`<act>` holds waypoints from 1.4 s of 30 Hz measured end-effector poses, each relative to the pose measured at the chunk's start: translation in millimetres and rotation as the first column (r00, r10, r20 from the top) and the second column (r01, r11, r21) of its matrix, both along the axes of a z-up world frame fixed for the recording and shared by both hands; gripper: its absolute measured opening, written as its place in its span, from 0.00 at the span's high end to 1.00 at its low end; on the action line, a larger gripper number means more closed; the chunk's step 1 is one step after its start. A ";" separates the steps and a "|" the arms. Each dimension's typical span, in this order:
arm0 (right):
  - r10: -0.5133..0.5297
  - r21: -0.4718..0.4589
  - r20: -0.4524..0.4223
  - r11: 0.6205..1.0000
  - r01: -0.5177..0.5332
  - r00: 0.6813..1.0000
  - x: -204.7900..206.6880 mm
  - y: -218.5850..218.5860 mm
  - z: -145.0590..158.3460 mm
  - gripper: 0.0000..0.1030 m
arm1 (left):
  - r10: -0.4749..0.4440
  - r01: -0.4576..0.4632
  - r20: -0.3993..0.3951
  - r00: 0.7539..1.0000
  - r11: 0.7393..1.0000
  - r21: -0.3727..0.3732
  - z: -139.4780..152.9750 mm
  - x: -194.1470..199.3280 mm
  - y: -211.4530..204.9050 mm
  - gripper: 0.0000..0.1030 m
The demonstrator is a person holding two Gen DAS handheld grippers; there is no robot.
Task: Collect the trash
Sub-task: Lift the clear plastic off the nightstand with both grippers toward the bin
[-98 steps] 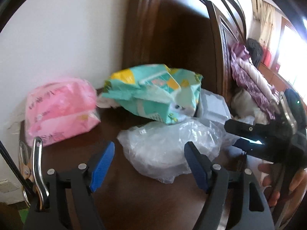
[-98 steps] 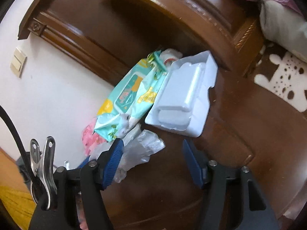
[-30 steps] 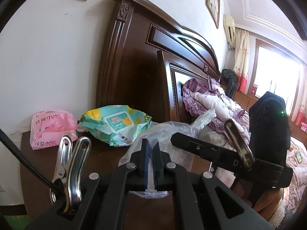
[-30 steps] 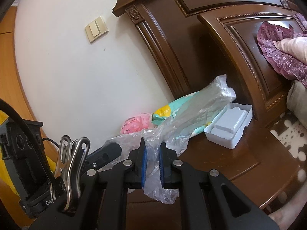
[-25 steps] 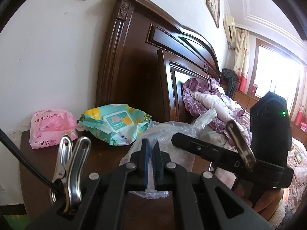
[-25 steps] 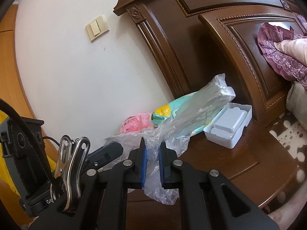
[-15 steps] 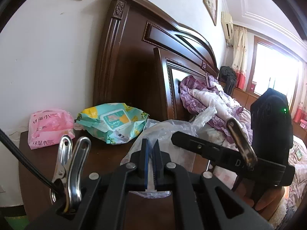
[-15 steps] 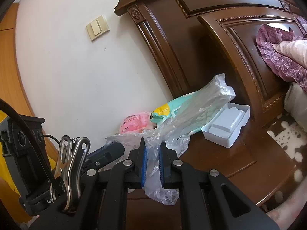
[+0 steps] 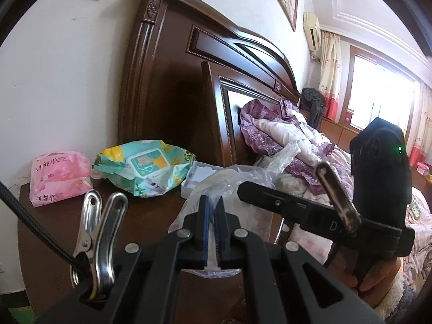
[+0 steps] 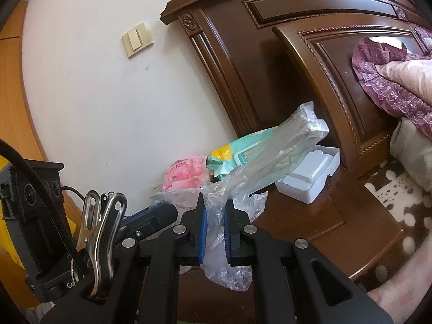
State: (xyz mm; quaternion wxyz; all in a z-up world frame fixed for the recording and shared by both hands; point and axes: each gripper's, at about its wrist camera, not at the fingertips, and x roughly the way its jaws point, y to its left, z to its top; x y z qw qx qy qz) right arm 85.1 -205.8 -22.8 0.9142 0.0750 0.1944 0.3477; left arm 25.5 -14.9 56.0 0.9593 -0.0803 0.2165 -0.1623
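Both grippers, left gripper (image 9: 213, 232) and right gripper (image 10: 214, 236), now have their jaws clamped on the clear plastic bag (image 10: 280, 148), lifted off the worktop (image 10: 310, 224) — it's spread ready for trash.

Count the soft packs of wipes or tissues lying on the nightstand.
2. The pink pack lies at the nightstand's back by the wall; the teal pack lies right beside it, against the headboard. The clear plastic bag may hide more.
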 end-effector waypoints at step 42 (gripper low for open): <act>-0.040 -0.078 -0.021 0.996 0.038 0.999 -38.0 -49.7 -15.6 0.89 | -0.151 0.154 -0.068 0.986 0.988 0.030 -19.9 -28.3 -59.0 0.98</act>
